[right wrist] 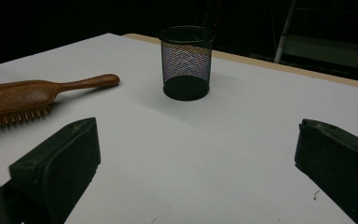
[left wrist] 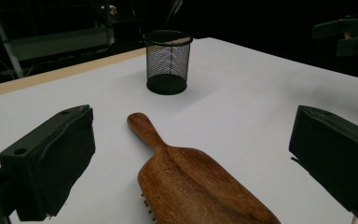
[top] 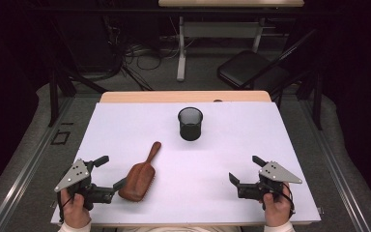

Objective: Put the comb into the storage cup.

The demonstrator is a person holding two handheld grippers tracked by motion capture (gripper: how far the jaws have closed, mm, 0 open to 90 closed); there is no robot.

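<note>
White table [top: 251, 140] carries a wooden hairbrush [top: 139, 180], bristles down, between the spread jaws of the left gripper [top: 112, 172], ready for pinching. Right gripper [top: 245, 171] waits spread, empty; mesh cup [top: 190, 123] stands beyond.

- A wooden hairbrush [top: 140, 178] lies bristles down just beside the left tool [top: 112, 174], blocking its way forward.
- A black mesh cup [top: 190, 123] stands upright mid-desk [top: 251, 140], well apart.
- Bare white desk lies ahead of the right tool [top: 245, 170].
</note>
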